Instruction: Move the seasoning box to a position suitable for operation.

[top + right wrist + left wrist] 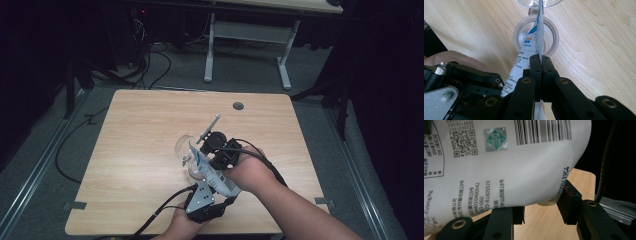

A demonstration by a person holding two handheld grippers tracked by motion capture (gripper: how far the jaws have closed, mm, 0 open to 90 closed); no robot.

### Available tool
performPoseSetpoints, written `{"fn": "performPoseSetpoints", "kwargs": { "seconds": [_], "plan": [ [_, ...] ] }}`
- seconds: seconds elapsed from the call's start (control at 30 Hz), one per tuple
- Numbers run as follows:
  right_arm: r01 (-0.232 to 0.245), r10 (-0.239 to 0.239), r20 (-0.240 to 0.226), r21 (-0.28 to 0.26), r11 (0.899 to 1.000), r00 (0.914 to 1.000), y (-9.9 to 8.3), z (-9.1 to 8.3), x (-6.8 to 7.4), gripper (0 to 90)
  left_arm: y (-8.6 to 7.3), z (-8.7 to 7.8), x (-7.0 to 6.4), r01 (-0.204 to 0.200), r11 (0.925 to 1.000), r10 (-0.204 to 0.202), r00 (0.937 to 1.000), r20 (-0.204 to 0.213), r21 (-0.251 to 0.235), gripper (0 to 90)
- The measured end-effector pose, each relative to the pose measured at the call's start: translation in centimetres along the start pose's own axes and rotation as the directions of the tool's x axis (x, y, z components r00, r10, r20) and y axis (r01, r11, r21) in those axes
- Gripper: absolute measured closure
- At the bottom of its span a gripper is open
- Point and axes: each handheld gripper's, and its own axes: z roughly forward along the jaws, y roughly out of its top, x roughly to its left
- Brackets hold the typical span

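High view: a light wooden table (140, 140) stands on a grey floor, and a person's two forearms come in from the bottom edge. The left gripper (202, 202), with its grey plate on top, sits near the table's front edge. The right gripper (220, 152) is just beyond it. Between them stretches a white pouch (212, 175) with blue print, held slanting above a clear round container (186, 147) near the table's middle.

Left gripper view: the white pouch (519, 162), printed with a barcode and small text, looms close above the two black jaws. The jaws stand apart, one at each lower edge of the pouch; I cannot tell whether they grip it.

Right gripper view: the two black jaws are pressed together on the thin edge of the pouch (537, 37), pinching it. The pouch's upper end rises over a pale round lid (550, 42) lying on the table, with the clear container's rim (524, 3) just past it. The left gripper (461, 82) shows at lower left.
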Motion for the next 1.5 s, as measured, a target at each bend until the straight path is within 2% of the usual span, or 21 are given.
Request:
{"fn": "performPoseSetpoints", "kwargs": {
  "seconds": [1.5],
  "plan": [
    [0.006, -0.006, 0.002, 0.001, 1.0, 1.0, 0.21, 0.01, 0.11, 89.8, 0.1, -0.1, -0.01, 0.002, 1.0, -0.002, 1.0, 0.001, -0.007, 61.4]
  ]
}}
